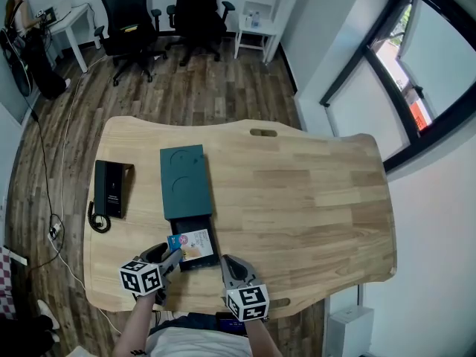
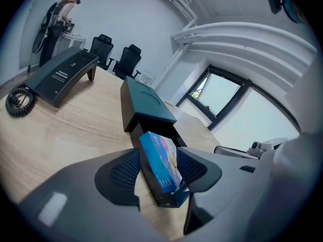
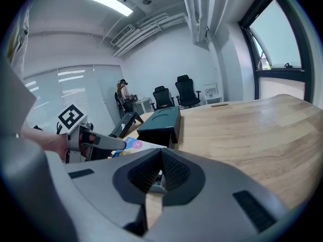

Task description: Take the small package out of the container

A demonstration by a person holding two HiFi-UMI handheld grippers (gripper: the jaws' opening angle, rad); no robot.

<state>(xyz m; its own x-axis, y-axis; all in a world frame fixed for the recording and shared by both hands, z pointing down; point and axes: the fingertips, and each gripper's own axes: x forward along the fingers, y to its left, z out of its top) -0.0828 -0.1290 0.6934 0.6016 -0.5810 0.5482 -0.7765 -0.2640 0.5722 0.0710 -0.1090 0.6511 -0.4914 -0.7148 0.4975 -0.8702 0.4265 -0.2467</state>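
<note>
A dark green container (image 1: 184,178) lies on the wooden table (image 1: 312,199), its black drawer tray (image 1: 195,223) pulled out toward me. The small package (image 1: 195,242), blue-edged with a printed face, rests in the tray. My left gripper (image 1: 175,255) is at its left corner. In the left gripper view the package (image 2: 160,160) stands tilted between the widely spread jaws of that gripper (image 2: 157,158), over the tray corner (image 2: 169,201). My right gripper (image 1: 223,261) sits by the tray's right front corner. Its jaws (image 3: 160,153) meet at the tips, and past them I see the package (image 3: 137,144).
A black desk phone (image 1: 111,188) with a coiled cord (image 1: 99,222) sits left of the container. The table's front edge runs just below both grippers. Office chairs (image 1: 126,13) and a white desk (image 1: 71,21) stand on the floor beyond the table.
</note>
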